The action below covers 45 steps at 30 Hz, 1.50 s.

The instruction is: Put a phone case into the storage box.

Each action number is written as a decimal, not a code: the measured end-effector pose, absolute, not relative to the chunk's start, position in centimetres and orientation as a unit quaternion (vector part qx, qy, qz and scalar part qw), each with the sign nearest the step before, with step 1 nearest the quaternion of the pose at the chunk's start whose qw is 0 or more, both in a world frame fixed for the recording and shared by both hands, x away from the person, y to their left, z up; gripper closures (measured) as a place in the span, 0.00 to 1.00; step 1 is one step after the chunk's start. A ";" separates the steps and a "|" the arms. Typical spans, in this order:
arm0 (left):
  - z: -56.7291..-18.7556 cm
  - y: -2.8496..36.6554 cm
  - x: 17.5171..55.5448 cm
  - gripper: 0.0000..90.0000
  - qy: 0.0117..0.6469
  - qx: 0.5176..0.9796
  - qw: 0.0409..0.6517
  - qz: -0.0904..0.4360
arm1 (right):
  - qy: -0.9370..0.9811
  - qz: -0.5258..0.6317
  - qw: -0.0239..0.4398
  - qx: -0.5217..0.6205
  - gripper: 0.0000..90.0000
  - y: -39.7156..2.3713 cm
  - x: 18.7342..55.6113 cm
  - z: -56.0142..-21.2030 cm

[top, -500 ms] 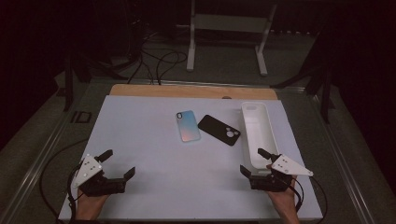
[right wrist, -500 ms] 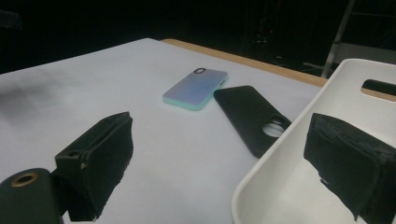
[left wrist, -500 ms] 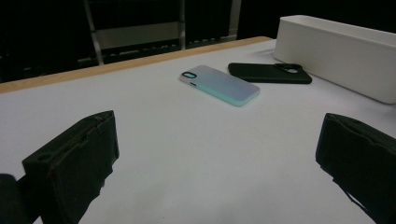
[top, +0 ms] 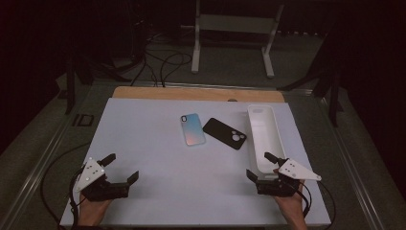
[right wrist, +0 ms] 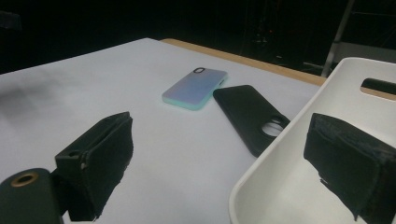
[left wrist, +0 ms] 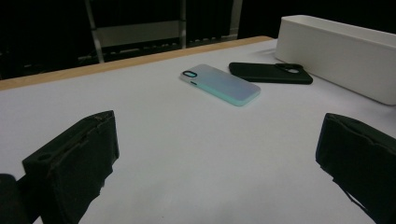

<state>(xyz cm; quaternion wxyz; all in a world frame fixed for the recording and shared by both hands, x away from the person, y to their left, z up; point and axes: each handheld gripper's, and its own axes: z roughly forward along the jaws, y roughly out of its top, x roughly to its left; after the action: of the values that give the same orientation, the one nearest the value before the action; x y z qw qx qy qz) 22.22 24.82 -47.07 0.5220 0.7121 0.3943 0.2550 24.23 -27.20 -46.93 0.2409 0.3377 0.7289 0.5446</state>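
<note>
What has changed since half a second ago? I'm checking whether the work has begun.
Nothing visibly changed. The left hand-held gripper and right hand-held gripper rest open near the table's near edge, holding nothing; the pastel phone case, black phone case and white bin lie where they were.

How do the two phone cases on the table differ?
The iridescent blue case is pale and shiny; the black case is matte and dark. The blue case has a small oval camera opening at a corner; the black case has a large round one. The black case lies nearer the white bin. Both lie flat on the table, untouched.
</note>
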 end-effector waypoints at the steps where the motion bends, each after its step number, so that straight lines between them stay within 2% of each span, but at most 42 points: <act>1: -47.1 24.8 22.2 0.00 0.394 0.712 0.522 0.255 | 0.729 0.545 0.241 0.338 0.09 -27.2 24.2 -46.9; 15: -46.2 24.5 23.0 0.00 0.404 0.711 0.520 0.247 | 0.725 0.545 0.244 0.342 0.09 -27.3 24.4 -47.0; 45: -44.9 20.7 26.8 0.00 0.371 0.744 0.510 0.223 | 0.730 0.541 0.243 0.339 0.09 -27.0 24.6 -47.3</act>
<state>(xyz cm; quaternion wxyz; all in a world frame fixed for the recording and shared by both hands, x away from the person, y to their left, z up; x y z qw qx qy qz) 26.77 20.67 -44.89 0.5098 0.7435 0.3709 0.2229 24.56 -26.98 -47.27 0.2431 0.3390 0.7301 0.5411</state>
